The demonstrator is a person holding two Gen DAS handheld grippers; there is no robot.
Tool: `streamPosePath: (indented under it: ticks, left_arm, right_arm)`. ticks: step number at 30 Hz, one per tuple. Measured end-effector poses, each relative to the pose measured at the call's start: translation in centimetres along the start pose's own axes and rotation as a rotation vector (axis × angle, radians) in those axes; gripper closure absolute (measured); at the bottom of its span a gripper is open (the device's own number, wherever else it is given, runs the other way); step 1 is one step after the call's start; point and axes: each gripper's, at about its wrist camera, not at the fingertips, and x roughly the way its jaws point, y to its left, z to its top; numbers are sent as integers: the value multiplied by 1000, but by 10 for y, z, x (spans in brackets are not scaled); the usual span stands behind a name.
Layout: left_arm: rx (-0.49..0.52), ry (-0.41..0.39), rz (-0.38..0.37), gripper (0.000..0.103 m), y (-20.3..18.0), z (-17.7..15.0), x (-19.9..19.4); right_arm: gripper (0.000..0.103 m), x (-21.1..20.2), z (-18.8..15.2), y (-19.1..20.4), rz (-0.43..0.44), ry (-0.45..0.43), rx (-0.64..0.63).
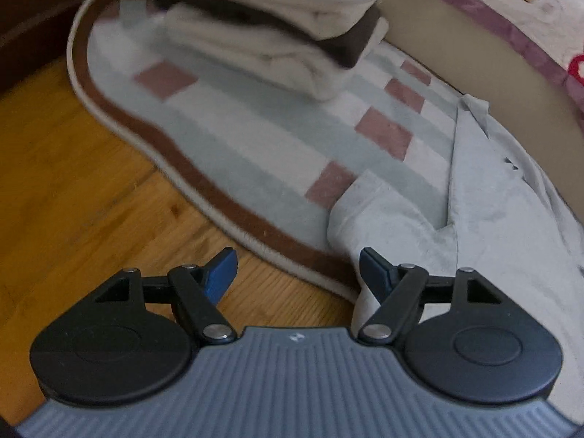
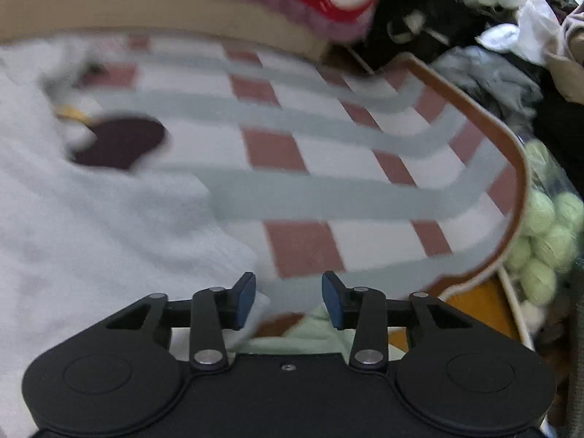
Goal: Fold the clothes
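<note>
On the floor, a checked rug [image 1: 226,138] w/ brown border lies over wood boards [image 1: 73,189]. Left tongs [image 1: 297,268] apart, nothing btwn the pads, hovering over the rug edge; right pad sits just beside or over a pale grey garment [image 1: 485,211] spread flat on the rug. Stack of folded clothes [image 1: 270,36], white and dark layers, sits further back on the rug. Right tongs [image 2: 288,294] also apart, empty, above the rug near a white garment [image 2: 73,219] w/ a dark neck opening. Pale green fabric [image 2: 310,332] shows under the tongs. Unsorted clothes pile [image 2: 474,18] at far right, blurry.
</note>
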Motion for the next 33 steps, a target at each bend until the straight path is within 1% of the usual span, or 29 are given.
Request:
streamPosePath:
  ticks: [2, 3, 6, 7, 9, 11, 13, 15, 16, 17, 18, 19, 20, 21, 23, 24, 25, 26, 27, 28, 29, 30, 31, 32, 33]
  left_arm:
    - [-37, 27, -54, 30, 2, -5, 9]
    - [-66, 30, -96, 30, 2, -7, 12]
    - [-161, 29, -238, 28, 4, -12, 22]
    - [-173, 28, -259, 27, 1, -12, 25]
    - [-149, 12, -282, 27, -7, -10, 31]
    - [-117, 5, -318, 25, -17, -9, 35]
    - [-97, 5, -375, 25, -25, -6, 41]
    - [-80, 1, -405, 25, -31, -3, 50]
    - [-74, 1, -403, 26, -33, -2, 54]
    - [-70, -1, -399, 29, -35, -2, 57]
    - [-54, -12, -390, 34, -37, 0, 58]
    - [-9, -24, -355, 71, -41, 1, 54]
    - [45, -36, -313, 99, -46, 2, 49]
    - [118, -80, -254, 99, -53, 2, 40]
    - [230, -223, -153, 99, -64, -2, 10]
    - [263, -295, -88, 98, -68, -6, -2]
    - [291, -366, -18, 92, -71, -10, -13]
    - [318, -437, 52, 84, -75, -14, -24]
    - [348, -480, 140, 80, -78, -16, -25]
    - [370, -475, 206, 79, -78, -14, -21]
    - [375, -428, 228, 79, -76, -10, -14]
    - [351, -362, 198, 79, -71, -5, -9]
    - [296, -306, 140, 74, -63, -3, -7]
    - [234, -255, 77, 64, -55, -1, -6]
    - [166, -211, 8, 58, -47, 0, -5]
  right_arm:
    - [60, -24, 4, 11, 94, -68, -4]
    - [60, -36, 6, 19, 140, -97, -15]
    - [58, -56, 8, 56, 273, -151, -109]
    - [58, -59, 8, 71, 309, -165, -151]
    - [56, -62, 7, 102, 370, -190, -235]
    - [56, -61, 6, 132, 422, -193, -306]
    - [57, -59, 3, 162, 494, -184, -384]
    - [65, -60, -6, 193, 594, -156, -504]
    - [65, -61, -12, 206, 635, -147, -554]
    - [65, -62, -18, 215, 666, -140, -584]
    - [65, -63, -23, 224, 695, -134, -608]
    - [65, -64, -27, 230, 721, -124, -616]
    - [65, -65, -30, 232, 750, -112, -609]
    - [64, -65, -32, 234, 779, -100, -598]
    - [63, -60, -35, 234, 825, -60, -575]
    - [62, -57, -38, 233, 837, -37, -564]
    - [62, -54, -41, 231, 842, -34, -557]
    - [61, -55, -45, 229, 843, -42, -555]
    - [61, -57, -49, 227, 843, -50, -554]
    - [61, -58, -51, 226, 842, -51, -550]
    - [61, -58, -51, 226, 842, -47, -541]
    - [61, -57, -49, 227, 841, -43, -534]
    - [61, -57, -49, 229, 840, -41, -528]
    - [59, -57, -49, 230, 840, -40, -522]
    - [57, -57, -50, 230, 841, -39, -515]
